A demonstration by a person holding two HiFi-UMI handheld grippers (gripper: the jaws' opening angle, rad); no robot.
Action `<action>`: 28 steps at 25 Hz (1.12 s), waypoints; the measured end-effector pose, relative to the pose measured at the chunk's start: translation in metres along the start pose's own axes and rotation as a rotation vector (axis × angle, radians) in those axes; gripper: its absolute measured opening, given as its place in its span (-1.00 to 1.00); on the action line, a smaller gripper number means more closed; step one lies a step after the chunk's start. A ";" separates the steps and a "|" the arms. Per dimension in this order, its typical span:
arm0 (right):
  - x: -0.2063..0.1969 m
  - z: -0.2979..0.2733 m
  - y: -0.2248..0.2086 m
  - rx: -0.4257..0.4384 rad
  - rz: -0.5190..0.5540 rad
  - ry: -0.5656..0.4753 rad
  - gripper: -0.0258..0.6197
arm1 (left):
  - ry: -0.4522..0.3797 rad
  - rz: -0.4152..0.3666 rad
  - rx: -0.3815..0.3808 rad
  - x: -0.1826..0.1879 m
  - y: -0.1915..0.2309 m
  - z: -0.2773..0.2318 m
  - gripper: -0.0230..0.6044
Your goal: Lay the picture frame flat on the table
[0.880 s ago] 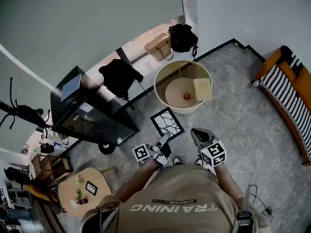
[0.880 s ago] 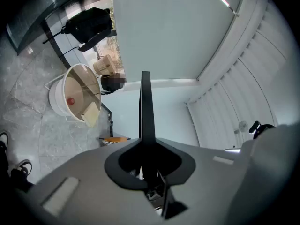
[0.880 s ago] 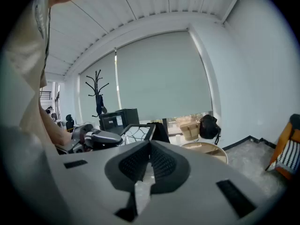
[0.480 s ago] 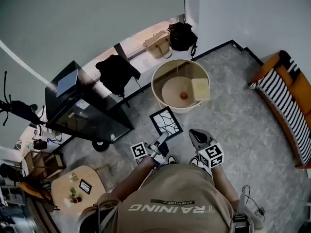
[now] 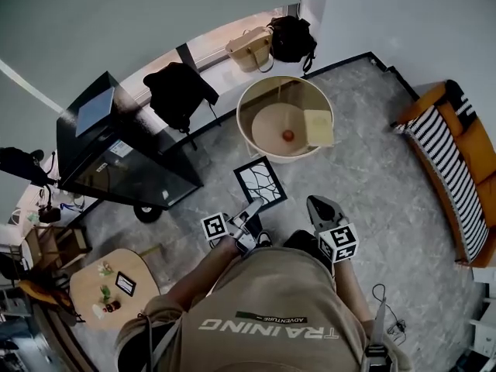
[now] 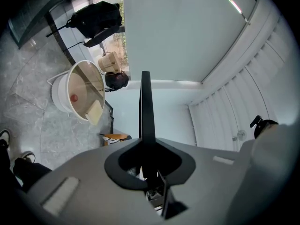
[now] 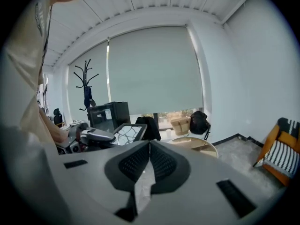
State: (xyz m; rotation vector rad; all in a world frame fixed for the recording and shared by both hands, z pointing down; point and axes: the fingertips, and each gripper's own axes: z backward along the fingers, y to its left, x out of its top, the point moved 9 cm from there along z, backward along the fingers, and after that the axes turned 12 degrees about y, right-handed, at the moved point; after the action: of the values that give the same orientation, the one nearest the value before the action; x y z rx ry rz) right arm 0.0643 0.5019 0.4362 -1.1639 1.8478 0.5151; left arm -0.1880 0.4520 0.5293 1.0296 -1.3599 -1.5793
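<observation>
Grips the picture frame (image 5: 260, 184) by its near edge in the left claw (image 5: 246, 222), pads clamped narrow on it, patterned face upward, in the air just short of the round table (image 5: 242, 130). Carries the right claw (image 5: 322, 211) pressed shut on nothing. Not yet laid down. Left to do, apparently: reaching over the rim, clearing the red ball (image 5: 287, 136) and beige block (image 5: 318, 127), setting flat, releasing.

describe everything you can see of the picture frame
The picture frame is a thin rectangle with a black border around a white sheet of black branching lines. The left claw is clamped on its near edge, holding it in the air, short of the round table, touching nothing else.
</observation>
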 end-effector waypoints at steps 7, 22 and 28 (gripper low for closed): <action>0.006 -0.013 -0.022 -0.016 -0.019 0.020 -0.90 | -0.009 0.053 0.008 0.008 0.015 -0.001 -0.79; 0.051 -0.099 -0.142 0.101 -0.030 -0.043 -0.90 | -0.028 -0.051 0.050 0.114 0.011 -0.102 -0.79; 0.065 -0.126 -0.189 0.161 0.006 -0.020 -0.90 | -0.074 -0.066 0.044 0.148 0.012 -0.146 -0.79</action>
State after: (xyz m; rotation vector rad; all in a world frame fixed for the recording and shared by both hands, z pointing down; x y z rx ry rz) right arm 0.1607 0.2888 0.4683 -1.0422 1.8403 0.3730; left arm -0.1030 0.2624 0.5159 1.0617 -1.4291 -1.6571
